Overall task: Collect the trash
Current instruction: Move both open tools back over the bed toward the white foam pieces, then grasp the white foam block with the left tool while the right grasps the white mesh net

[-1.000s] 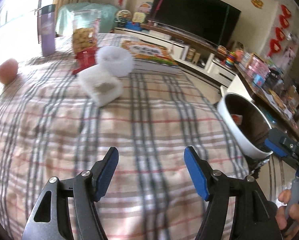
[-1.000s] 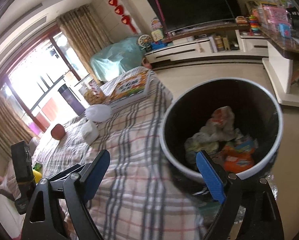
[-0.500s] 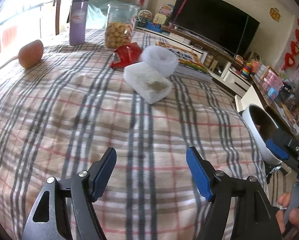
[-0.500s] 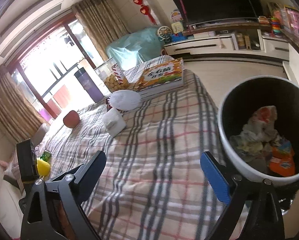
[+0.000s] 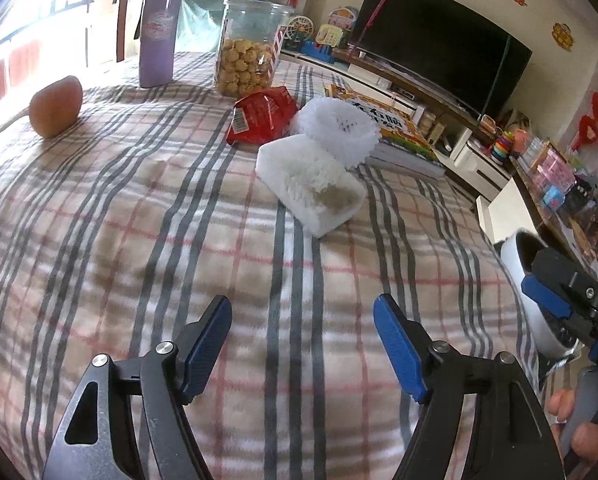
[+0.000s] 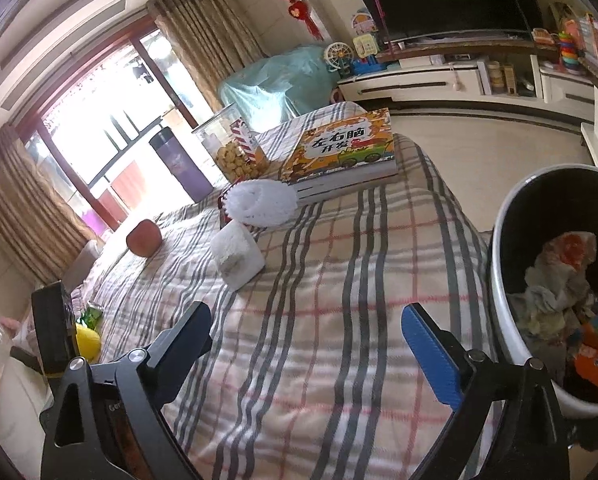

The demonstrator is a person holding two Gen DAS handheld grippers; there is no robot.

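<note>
Bin (image 6: 503, 280) rim cut off rightward; both tools gape above plaid cloth (image 5: 179, 240).

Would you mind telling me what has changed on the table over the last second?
Both grippers have swung away from the trash bin toward the foam block and foam net; the left gripper has come closer to them. Nothing was grasped or released. Both grippers, including the right gripper, remain open and empty, and the table items have not moved.

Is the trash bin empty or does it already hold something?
Not empty: the trash bin holds crumpled wrappers and orange packaging.
</note>
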